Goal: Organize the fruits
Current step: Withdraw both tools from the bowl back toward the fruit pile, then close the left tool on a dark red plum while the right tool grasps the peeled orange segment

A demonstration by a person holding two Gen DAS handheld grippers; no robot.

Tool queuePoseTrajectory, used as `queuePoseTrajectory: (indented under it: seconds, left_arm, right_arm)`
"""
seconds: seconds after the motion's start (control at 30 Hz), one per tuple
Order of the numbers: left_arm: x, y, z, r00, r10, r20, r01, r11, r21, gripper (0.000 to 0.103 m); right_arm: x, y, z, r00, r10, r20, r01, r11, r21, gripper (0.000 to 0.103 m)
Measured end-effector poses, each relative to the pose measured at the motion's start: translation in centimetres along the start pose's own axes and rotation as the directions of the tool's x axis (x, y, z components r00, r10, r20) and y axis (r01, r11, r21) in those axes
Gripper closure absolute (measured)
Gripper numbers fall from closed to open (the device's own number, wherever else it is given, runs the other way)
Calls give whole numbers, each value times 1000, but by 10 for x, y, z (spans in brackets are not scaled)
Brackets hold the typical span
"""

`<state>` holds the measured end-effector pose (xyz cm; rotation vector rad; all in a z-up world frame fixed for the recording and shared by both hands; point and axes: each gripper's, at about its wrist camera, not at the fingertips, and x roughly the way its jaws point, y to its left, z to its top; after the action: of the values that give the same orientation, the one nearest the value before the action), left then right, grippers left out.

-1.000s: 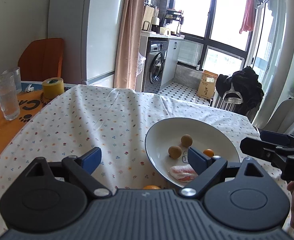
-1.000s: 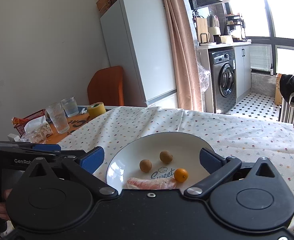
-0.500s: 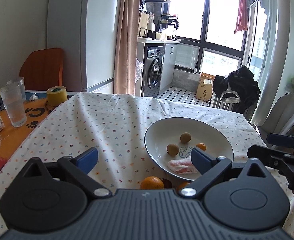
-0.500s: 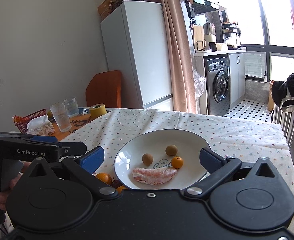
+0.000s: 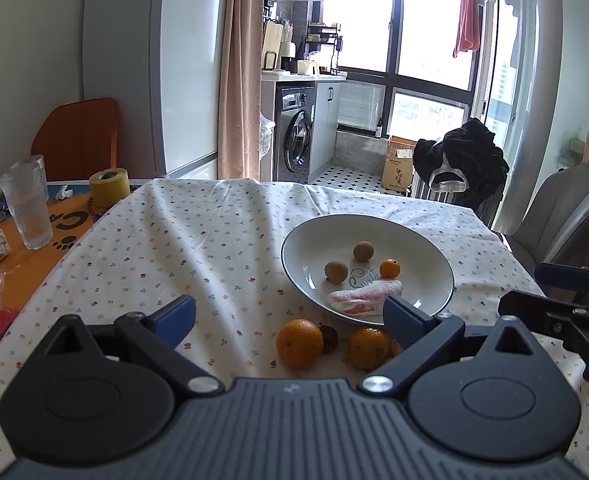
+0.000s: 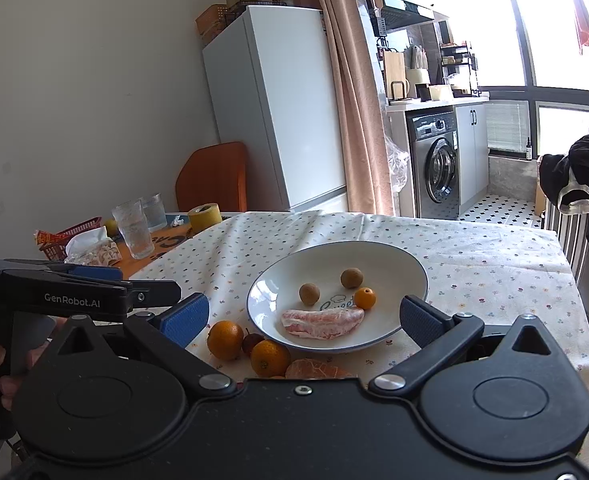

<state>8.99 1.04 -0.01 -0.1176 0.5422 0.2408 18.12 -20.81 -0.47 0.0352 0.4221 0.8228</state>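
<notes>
White and rimmed in grey, the bowl [image 5: 434,258] sat on the flowered surface [image 5: 182,248] holding two brown fruits [image 6: 309,293], a small orange [image 6: 364,298] and a peeled pink segment [image 6: 322,322]. Just outside its near rim lay two oranges [image 5: 299,343] with a dark red fruit [image 5: 329,338] between them — all apart from the bowl. The left tool [image 5: 290,314] was spread wide, gripping nothing; the right tool [image 6: 304,314] likewise stood released — empty.
</notes>
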Motion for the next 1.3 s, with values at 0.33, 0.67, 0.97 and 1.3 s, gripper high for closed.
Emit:
queuePoseTrajectory:
  seconds: [0.33, 0.67, 0.97, 1.3]
  left_arm:
    - [-6, 2, -18, 999, -50, -14, 50, 999, -18, 4]
    - [-15, 2, -28, 999, -48, 1, 48, 999, -6, 5]
    - [-8, -10, -35, 996, -83, -14, 83, 996, 33, 9]
    - [13, -18, -43, 991, -117, -69, 119, 993, 27, 29]
  right_arm:
    - [-9, 3, -14, 1000, -27, -10, 27, 1000, 7, 0]
    - [-10, 9, -29, 999, -35, -39, 35, 999, -5, 0]
    - [-3, 1, -39, 996, -52, -72, 53, 999, 4, 7]
    - [12, -16, -50, 992, -14, -122, 23, 997, 73, 24]
